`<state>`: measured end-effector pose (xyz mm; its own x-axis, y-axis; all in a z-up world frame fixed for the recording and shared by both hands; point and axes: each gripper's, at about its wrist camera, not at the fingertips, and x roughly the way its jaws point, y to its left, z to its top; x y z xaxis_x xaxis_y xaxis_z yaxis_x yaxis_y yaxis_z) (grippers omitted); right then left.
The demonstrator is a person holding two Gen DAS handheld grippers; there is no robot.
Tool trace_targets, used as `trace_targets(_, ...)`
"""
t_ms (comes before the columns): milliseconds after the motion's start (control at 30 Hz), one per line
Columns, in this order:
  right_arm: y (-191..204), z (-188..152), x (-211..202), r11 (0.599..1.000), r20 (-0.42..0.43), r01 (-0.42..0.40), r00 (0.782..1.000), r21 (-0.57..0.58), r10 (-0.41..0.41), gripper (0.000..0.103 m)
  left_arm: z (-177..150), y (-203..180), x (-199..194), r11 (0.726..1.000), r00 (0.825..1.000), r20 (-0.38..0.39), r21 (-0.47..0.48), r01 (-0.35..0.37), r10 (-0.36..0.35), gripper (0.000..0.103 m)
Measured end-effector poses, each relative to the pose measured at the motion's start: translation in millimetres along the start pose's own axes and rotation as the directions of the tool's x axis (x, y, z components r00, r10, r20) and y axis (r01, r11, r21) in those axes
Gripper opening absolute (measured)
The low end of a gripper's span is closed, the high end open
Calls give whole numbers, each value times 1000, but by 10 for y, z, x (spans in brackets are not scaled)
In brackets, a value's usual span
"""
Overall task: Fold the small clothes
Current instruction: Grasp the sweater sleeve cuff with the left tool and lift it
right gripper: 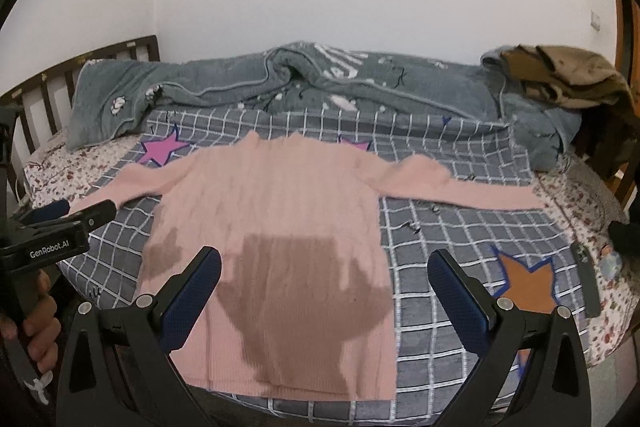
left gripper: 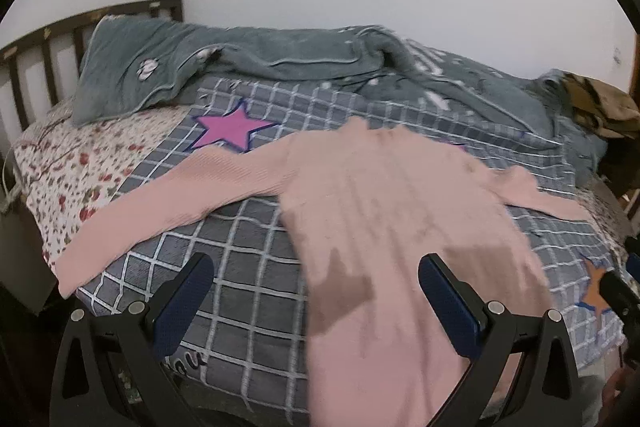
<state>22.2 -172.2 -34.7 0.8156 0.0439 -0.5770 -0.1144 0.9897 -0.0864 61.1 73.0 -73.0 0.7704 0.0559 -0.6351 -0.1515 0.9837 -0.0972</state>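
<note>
A pink knit sweater (right gripper: pixel 276 211) lies flat on the checked grey blanket (right gripper: pixel 440 235), sleeves spread to both sides, hem toward me. It also shows in the left wrist view (left gripper: pixel 392 211). My right gripper (right gripper: pixel 324 291) is open and empty, hovering over the sweater's lower half. My left gripper (left gripper: pixel 316 299) is open and empty above the sweater's left lower edge. It also shows from the side at the left of the right wrist view (right gripper: pixel 80 211).
A rumpled grey-green quilt (right gripper: pixel 320 83) lies along the back of the bed. A brown garment (right gripper: pixel 568 75) is piled at the back right. A dark wooden headboard (right gripper: pixel 80 63) stands at the left. A dark flat object (right gripper: pixel 586 279) lies near the right edge.
</note>
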Motion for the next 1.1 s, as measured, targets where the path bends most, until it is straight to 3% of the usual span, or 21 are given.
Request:
trace_targets(267,109,-96,499,1000,-74,-6,997,-11,5,99,-95,695,551,992,997,-67,-118,-44,36,102)
trace_targets(400,173,-138,688,1000,-93,-17,996,-11,16,95,-151,1229,755,968,995,-89,-242,-64,44,102)
trace_targets(500,227,-151,790,998,-108,-54,993,-9,53,93,-215,1621,895,942,993,-115,-328,-66,30,102)
trace_targets(600,311,-168,898,997,-123,-77,990,-19,74,93,-299,2035,969,894,993,-115,-441,-76,28,94)
trace_targets(700,396,-191,982,996,-125,-85,989,-38,80,88,-368,2329,957,852,995,-93,-520,-68,22,92)
trace_targets(833,462,-209,1089,995,-141,-93,986,-31,88,83,-425,2645,1006,788,998,-68,-615,-31,-14,90)
trace_targets(967,494,-234,1176,995,-157,-98,983,-14,95,84,-382,2782,1050,758,999,-40,-652,-1,-33,88)
trace_targets(1100,482,-228,1221,995,-152,-99,984,-22,95,84,-345,2899,1102,730,997,-69,-681,-60,18,59)
